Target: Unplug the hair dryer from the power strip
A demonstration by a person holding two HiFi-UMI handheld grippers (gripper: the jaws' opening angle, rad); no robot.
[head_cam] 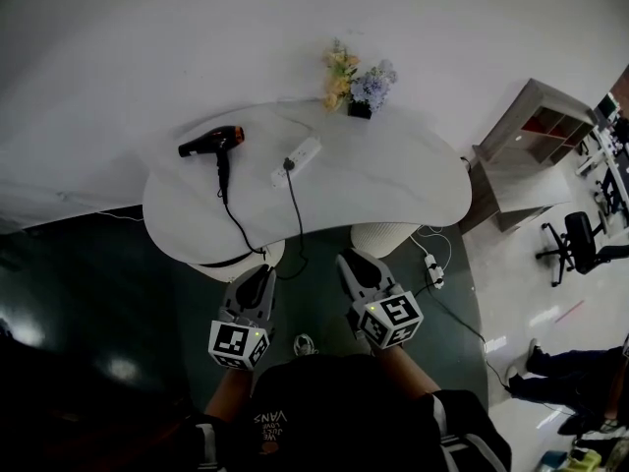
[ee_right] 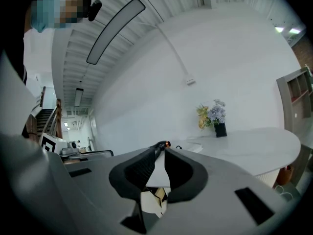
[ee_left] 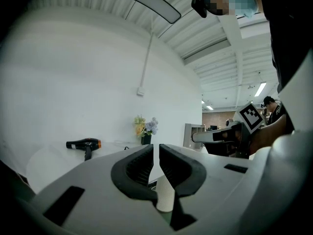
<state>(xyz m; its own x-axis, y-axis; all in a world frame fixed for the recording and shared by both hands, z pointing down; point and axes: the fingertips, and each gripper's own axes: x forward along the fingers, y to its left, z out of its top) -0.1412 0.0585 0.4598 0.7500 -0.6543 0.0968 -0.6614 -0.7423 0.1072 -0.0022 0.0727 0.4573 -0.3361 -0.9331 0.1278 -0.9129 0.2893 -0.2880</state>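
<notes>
A black hair dryer (head_cam: pixel 213 143) with an orange ring lies on the white table (head_cam: pixel 393 180), at its back left; it shows too in the left gripper view as the hair dryer (ee_left: pixel 83 144). Its black cord (head_cam: pixel 292 205) runs off the table's front edge and back up to a plug in the white power strip (head_cam: pixel 298 159). My left gripper (head_cam: pixel 263 275) and right gripper (head_cam: pixel 348 265) are both shut and empty, held side by side in front of the table, short of its front edge. In the right gripper view only the dryer's orange tip (ee_right: pixel 166 144) peeks above the jaws.
A vase of flowers (head_cam: pixel 356 85) stands at the table's back edge. A second power strip (head_cam: pixel 432 270) lies on the floor by the table's ribbed base (head_cam: pixel 383 237). A wooden shelf unit (head_cam: pixel 536 141) and an office chair (head_cam: pixel 580 244) stand to the right.
</notes>
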